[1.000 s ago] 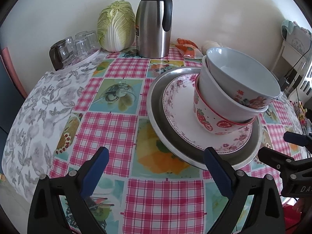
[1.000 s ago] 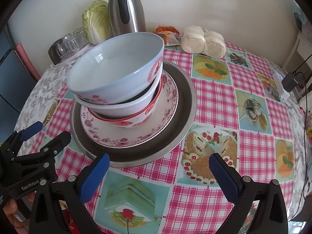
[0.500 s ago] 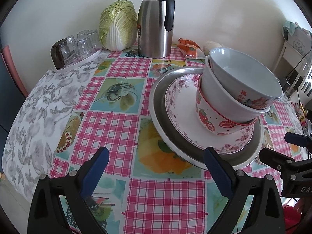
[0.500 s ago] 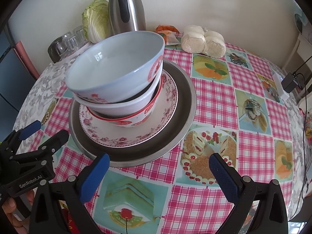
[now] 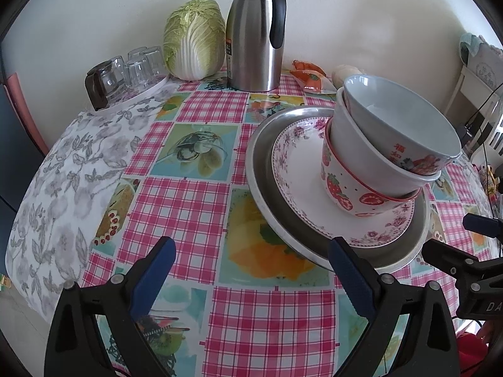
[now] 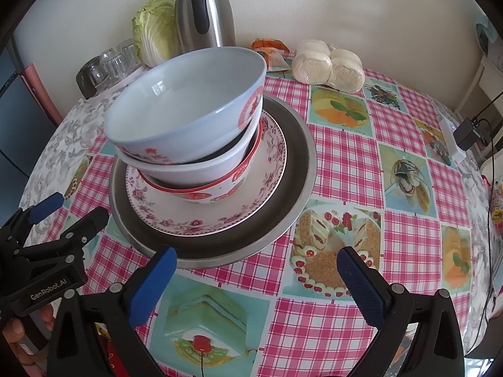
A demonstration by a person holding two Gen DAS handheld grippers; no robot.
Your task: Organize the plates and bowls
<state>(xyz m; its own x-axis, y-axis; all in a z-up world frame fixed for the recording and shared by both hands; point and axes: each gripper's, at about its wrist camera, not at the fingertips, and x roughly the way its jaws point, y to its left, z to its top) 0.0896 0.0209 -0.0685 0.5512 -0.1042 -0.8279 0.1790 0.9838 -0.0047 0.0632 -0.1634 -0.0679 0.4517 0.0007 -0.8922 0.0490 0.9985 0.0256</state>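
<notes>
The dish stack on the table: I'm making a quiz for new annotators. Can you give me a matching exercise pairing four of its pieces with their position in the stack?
Column 1:
1. pale blue bowl
2. strawberry bowl
3. floral plate
4. metal tray

Column 2:
A. directly on the tablecloth
B. on top, tilted
C. lowest of the bowls
D. between the tray and the bowls

Pairs: 1-B, 2-C, 3-D, 4-A
</notes>
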